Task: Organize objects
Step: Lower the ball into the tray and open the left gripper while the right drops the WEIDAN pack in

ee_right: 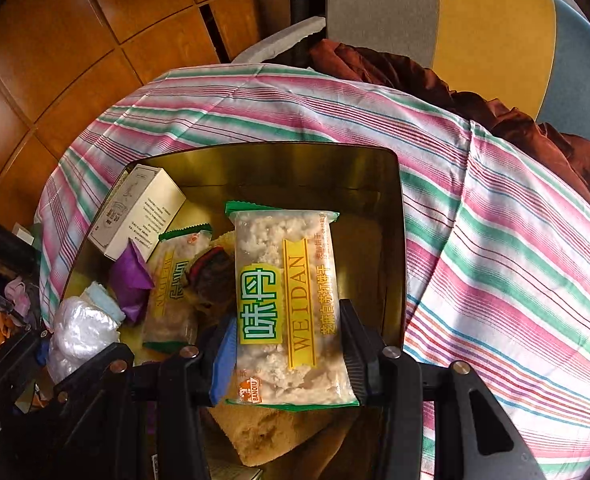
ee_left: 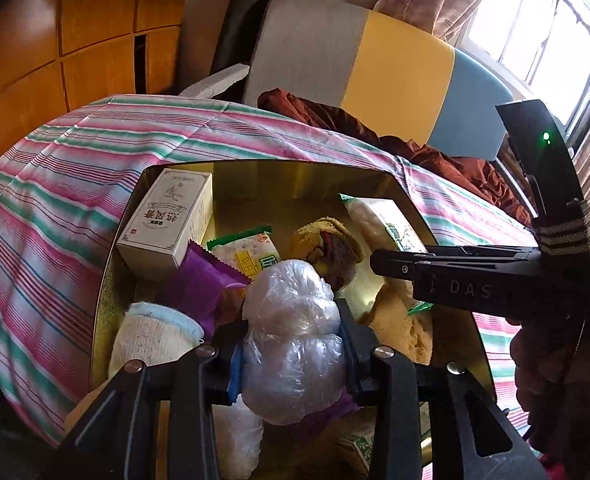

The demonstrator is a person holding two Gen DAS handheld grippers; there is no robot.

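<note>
A gold tin [ee_left: 295,178] stands on a striped cloth and holds several items. My left gripper [ee_left: 291,336] hangs over the tin's near side, shut on a wad of clear plastic bag [ee_left: 291,360]. My right gripper [ee_right: 287,328] is shut on a Weidan snack packet [ee_right: 291,280], held above the tin's right half. In the tin lie a white carton [ee_right: 139,212], a purple wrapper [ee_left: 207,284], a second Weidan packet [ee_right: 175,280], a rolled white-and-blue sock [ee_left: 155,332], a knitted yellow-brown piece [ee_left: 331,248] and a yellow sponge [ee_right: 271,428].
The striped cloth [ee_right: 495,220] covers the surface around the tin. A crumpled brown cloth [ee_left: 435,152] lies behind it, against a chair back [ee_left: 395,64] in grey, yellow and blue. Wooden floor [ee_right: 75,60] shows at left and a bright window [ee_left: 543,32] at the far right.
</note>
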